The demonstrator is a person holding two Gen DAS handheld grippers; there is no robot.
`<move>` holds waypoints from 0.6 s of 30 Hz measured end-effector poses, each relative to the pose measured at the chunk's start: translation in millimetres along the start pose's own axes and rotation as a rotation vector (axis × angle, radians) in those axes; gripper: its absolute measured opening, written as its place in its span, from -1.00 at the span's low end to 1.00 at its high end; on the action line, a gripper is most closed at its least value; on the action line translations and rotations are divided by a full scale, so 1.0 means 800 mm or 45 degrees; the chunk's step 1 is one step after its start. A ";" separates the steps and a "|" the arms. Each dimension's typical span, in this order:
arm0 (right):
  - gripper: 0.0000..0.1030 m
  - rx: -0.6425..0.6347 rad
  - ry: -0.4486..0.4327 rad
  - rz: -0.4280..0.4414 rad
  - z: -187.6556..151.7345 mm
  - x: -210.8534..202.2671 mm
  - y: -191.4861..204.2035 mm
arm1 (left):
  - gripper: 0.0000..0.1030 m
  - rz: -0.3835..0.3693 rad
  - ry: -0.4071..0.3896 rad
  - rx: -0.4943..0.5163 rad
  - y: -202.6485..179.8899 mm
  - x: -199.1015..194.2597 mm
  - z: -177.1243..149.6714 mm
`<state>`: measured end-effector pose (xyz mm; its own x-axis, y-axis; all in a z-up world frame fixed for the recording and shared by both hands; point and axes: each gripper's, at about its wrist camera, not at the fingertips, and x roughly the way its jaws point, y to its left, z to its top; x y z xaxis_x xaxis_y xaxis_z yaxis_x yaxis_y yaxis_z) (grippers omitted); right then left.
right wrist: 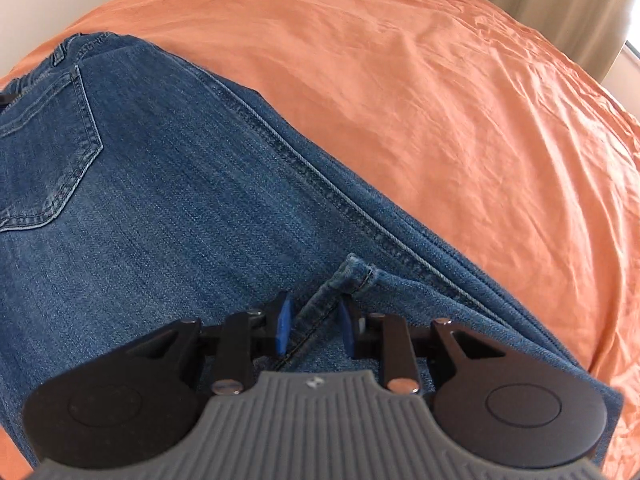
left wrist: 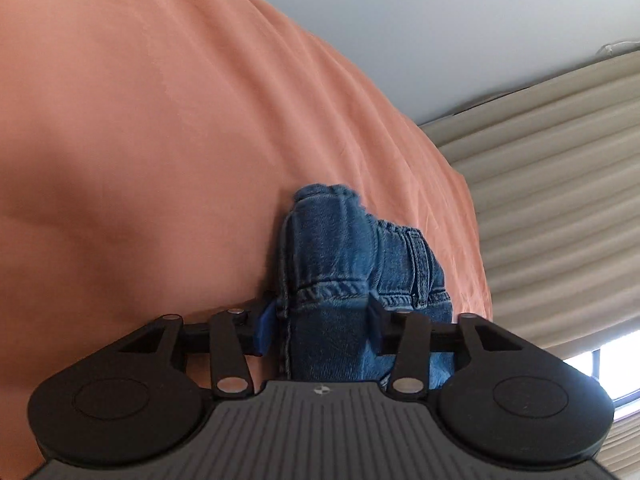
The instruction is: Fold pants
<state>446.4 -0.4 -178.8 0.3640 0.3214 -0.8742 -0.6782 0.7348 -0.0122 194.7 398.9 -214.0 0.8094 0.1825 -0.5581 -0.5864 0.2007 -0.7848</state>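
Blue denim pants (right wrist: 160,200) lie flat on an orange bed sheet (right wrist: 440,100), back pocket at upper left. In the right wrist view a folded-over leg hem (right wrist: 352,276) lies on top of the pants, and my right gripper (right wrist: 314,326) has its blue pads on either side of that hem edge, closed on it. In the left wrist view my left gripper (left wrist: 320,322) is shut on a bunched part of the pants (left wrist: 352,256) with a belt loop, standing up against the sheet (left wrist: 160,120).
Beige pleated curtains (left wrist: 560,168) and a bright window (left wrist: 616,360) are beyond the bed at right. A pale wall or ceiling (left wrist: 440,20) is above. The bed edge curves at right in the right wrist view.
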 end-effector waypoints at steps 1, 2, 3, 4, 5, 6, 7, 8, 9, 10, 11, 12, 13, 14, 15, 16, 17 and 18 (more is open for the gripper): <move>-0.57 0.016 -0.002 0.013 -0.002 0.000 -0.002 | -0.18 -0.002 0.001 0.005 0.001 0.003 0.002; -0.57 0.035 -0.002 0.024 -0.002 0.002 -0.006 | -0.24 -0.010 0.001 -0.002 0.003 0.005 0.003; -0.57 0.056 -0.002 0.034 -0.003 0.004 -0.008 | -0.27 -0.020 0.000 -0.015 0.005 0.004 0.004; -0.57 0.080 -0.005 0.043 -0.004 0.006 -0.011 | -0.34 -0.026 -0.006 -0.020 0.006 0.001 0.003; -0.57 0.100 -0.010 0.051 -0.006 0.007 -0.012 | -0.41 -0.038 -0.018 -0.018 0.006 -0.002 0.002; -0.57 0.113 -0.016 0.055 -0.008 0.007 -0.013 | -0.45 -0.052 -0.038 0.001 0.004 -0.011 0.001; -0.57 0.124 -0.019 0.054 -0.008 0.007 -0.013 | -0.52 -0.073 -0.064 0.034 -0.007 -0.018 -0.004; -0.57 0.127 -0.022 0.051 -0.008 0.004 -0.012 | -0.55 -0.095 -0.095 0.085 -0.017 -0.028 -0.007; -0.58 0.129 -0.029 0.048 -0.008 0.000 -0.012 | -0.56 -0.111 -0.121 0.135 -0.028 -0.037 -0.011; -0.59 0.144 -0.050 0.053 -0.006 -0.006 -0.016 | -0.58 -0.130 -0.146 0.197 -0.042 -0.049 -0.017; -0.60 0.169 -0.074 0.069 -0.008 -0.015 -0.019 | -0.59 -0.156 -0.166 0.270 -0.060 -0.062 -0.023; -0.62 0.209 -0.102 0.091 -0.011 -0.028 -0.025 | -0.60 -0.186 -0.180 0.338 -0.077 -0.076 -0.030; -0.62 0.253 -0.124 0.101 -0.017 -0.040 -0.031 | -0.61 -0.214 -0.188 0.401 -0.094 -0.090 -0.037; -0.61 0.290 -0.139 0.107 -0.023 -0.051 -0.036 | -0.62 -0.237 -0.193 0.454 -0.111 -0.103 -0.046; -0.60 0.325 -0.152 0.120 -0.032 -0.062 -0.043 | -0.62 -0.262 -0.198 0.503 -0.129 -0.115 -0.055; -0.60 0.354 -0.162 0.135 -0.042 -0.073 -0.050 | -0.63 -0.287 -0.200 0.548 -0.145 -0.126 -0.064; -0.60 0.379 -0.169 0.140 -0.051 -0.083 -0.054 | -0.63 -0.317 -0.200 0.606 -0.166 -0.138 -0.077; -0.60 0.400 -0.177 0.142 -0.059 -0.091 -0.059 | -0.65 -0.338 -0.204 0.671 -0.184 -0.149 -0.091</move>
<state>421.6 -87.2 -137.4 0.3966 0.4723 -0.7872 -0.4973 0.8313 0.2483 186.8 277.7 -51.1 0.9394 0.1949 -0.2821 -0.3346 0.7011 -0.6297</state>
